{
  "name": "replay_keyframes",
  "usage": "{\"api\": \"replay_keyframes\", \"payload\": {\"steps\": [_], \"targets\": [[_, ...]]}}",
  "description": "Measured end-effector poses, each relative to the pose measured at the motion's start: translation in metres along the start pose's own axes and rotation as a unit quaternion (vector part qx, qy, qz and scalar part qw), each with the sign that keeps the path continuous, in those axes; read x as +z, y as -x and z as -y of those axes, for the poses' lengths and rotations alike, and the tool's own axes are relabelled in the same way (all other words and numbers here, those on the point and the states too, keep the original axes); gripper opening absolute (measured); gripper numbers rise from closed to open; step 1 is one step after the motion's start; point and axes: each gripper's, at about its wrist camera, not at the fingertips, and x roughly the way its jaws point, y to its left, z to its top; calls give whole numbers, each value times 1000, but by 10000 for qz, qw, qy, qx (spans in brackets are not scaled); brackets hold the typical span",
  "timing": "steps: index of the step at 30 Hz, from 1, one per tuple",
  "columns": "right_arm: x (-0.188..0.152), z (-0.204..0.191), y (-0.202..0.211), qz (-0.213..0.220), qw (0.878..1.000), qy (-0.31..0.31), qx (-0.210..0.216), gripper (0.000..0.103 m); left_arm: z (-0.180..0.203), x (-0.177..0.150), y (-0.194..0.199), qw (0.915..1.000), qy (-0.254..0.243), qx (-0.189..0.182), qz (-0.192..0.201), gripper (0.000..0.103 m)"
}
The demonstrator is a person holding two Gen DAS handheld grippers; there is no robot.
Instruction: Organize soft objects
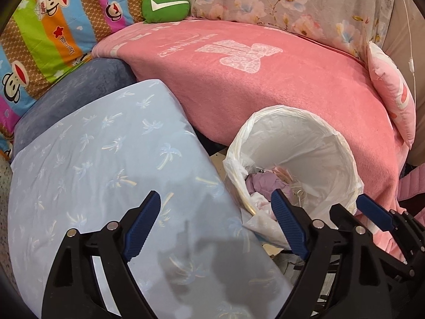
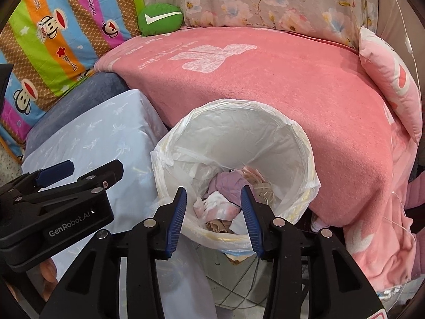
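A light blue pillow (image 1: 106,159) (image 2: 111,127) printed with palm trees lies at the lower left, resting on a blue-grey cushion (image 1: 74,93). My left gripper (image 1: 215,195) hangs open over the pillow's right edge with nothing between its pads. My right gripper (image 2: 213,189) stands open above a waste bin (image 2: 302,138) lined with a white bag, and it holds nothing. A pink blanket (image 1: 265,85) (image 2: 279,85) covers the seat behind. A green cushion (image 1: 166,5) (image 2: 160,20) sits at the back, and a pink pillow (image 1: 393,93) (image 2: 390,82) is on the right.
The bin (image 1: 345,148) holds crumpled purple cloth (image 2: 228,183) and paper scraps. A striped monkey-print quilt (image 1: 53,26) and floral fabric (image 1: 292,0) line the back. A thin white cord (image 2: 409,45) hangs at the right. Tiled floor (image 2: 239,287) shows under the bin.
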Motion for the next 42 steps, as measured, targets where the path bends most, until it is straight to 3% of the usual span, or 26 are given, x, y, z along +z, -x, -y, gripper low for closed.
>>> {"api": "replay_keyframes", "payload": {"steps": [7, 15, 25, 30, 42], "targets": [[-12, -6, 3, -61, 9997, 173, -150, 45, -5, -10, 2, 9999, 25, 167, -25, 86], [-19, -3, 5, -71, 9997, 124, -215, 62, -10, -20, 2, 9995, 93, 295, -56, 87], [-23, -3, 2, -50, 9992, 187, -341, 71, -13, -25, 3, 9991, 105, 412, -44, 87], [-27, -1, 0, -107, 9994, 137, -315, 84, -11, -26, 2, 9991, 75, 412, -69, 87], [-32, 7, 3, -21, 9993, 107, -371, 88, -5, -30, -1, 9985, -10, 547, -65, 92]]}}
